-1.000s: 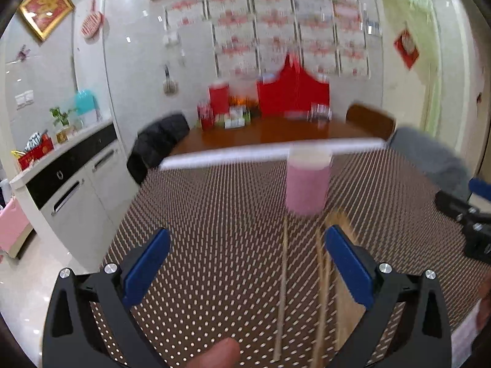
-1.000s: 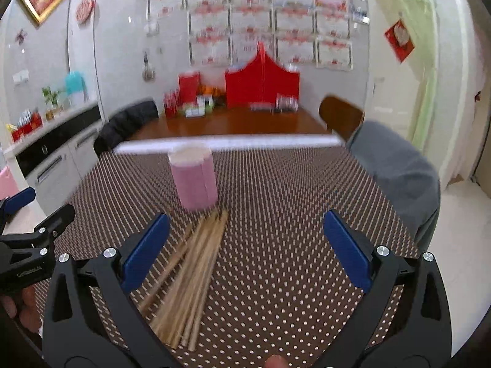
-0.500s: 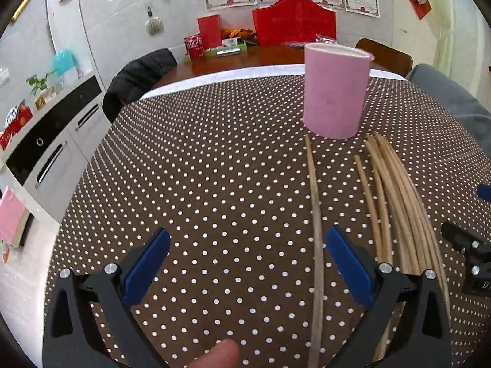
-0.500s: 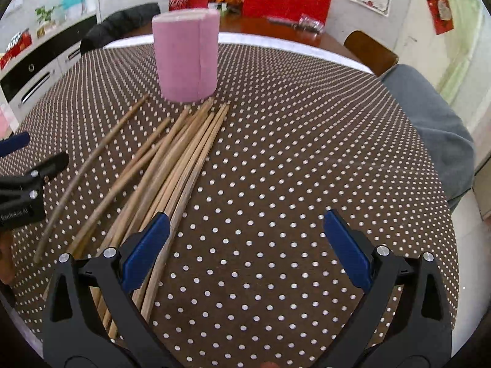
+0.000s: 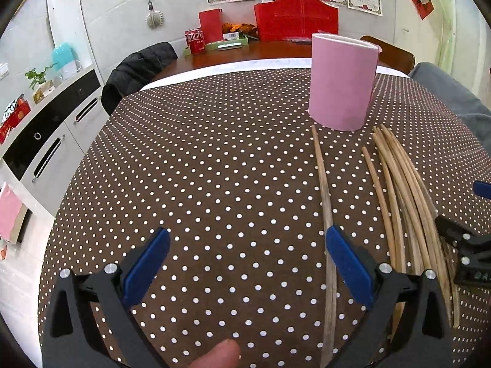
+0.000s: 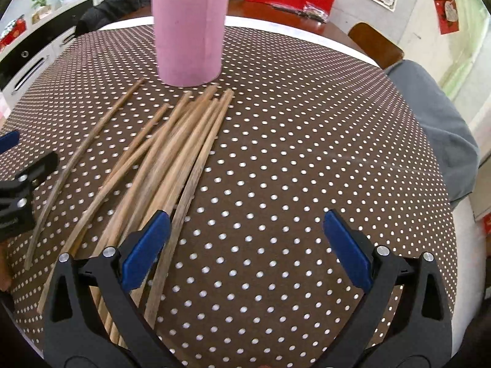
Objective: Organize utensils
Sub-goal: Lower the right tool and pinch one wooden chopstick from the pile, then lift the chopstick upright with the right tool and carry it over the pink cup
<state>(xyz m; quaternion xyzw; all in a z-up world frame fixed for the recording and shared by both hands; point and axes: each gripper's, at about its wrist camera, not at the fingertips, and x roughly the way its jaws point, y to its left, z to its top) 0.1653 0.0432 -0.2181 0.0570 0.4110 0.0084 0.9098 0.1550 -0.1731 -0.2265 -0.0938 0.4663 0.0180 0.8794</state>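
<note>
both tools, left tool (image 5: 247, 263) and right tool (image 6: 245, 245), gape empty above the table (image 6: 307, 153); chopsticks (image 6: 172, 159) lower left, pink holder (image 6: 190, 35), apparently empty, upper left.

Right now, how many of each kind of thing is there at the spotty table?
Pink cup: 1
Chopsticks: about 8, they overlap
Tongs: 2, the left tongs and right tongs, both open
Total: about 11

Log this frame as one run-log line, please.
phase: approach | left gripper: open, empty | right gripper: open, empty | chopsticks: loose on table, none in pink holder | holder: upright
</note>
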